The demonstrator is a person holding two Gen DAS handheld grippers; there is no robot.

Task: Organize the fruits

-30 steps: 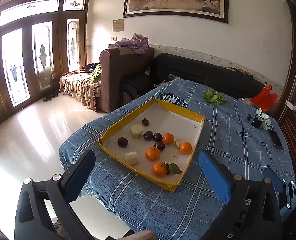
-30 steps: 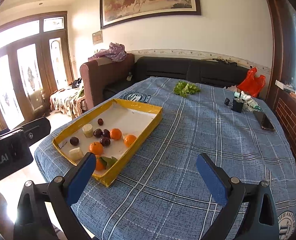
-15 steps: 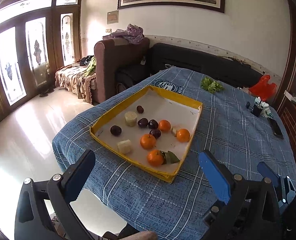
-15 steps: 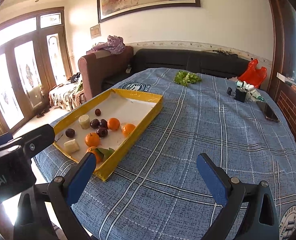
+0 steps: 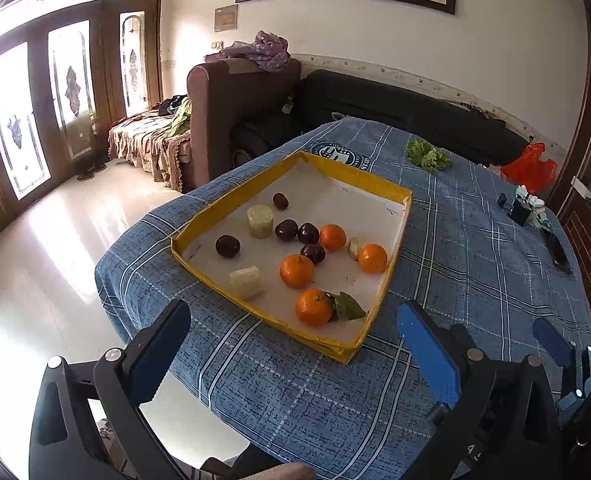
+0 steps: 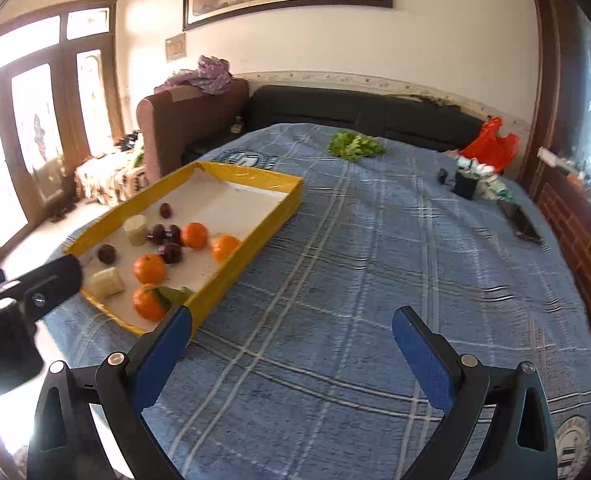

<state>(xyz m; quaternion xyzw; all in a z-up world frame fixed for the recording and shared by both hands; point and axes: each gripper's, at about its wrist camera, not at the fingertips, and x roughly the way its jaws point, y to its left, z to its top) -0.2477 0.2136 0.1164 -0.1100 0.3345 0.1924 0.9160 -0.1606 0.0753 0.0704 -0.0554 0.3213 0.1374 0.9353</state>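
Note:
A yellow-rimmed tray [image 5: 279,322] [image 6: 251,240] lies on the blue plaid tablecloth [image 5: 475,264]. Inside are several oranges, the nearest one [image 5: 313,307] [image 6: 148,302] with green leaves, several dark plums such as one [image 5: 227,246] near the left wall, and pale fruit chunks [image 5: 246,280] [image 6: 105,282]. My left gripper [image 5: 291,320] hovers open just before the tray's near edge, empty. My right gripper [image 6: 291,324] is open and empty over bare cloth, right of the tray; its left finger [image 6: 163,356] overlaps the tray's near corner.
A green leafy bunch [image 6: 355,146] lies at the table's far side. A red bag [image 6: 493,144], a small black holder [image 6: 465,184] and a phone [image 6: 521,222] sit at the right. Sofas [image 5: 239,112] stand behind; shiny floor [image 5: 35,260] drops off left.
Both grippers have moved forward and down toward the table; the tray and fruit look larger and nearer. The fruit has not shifted.

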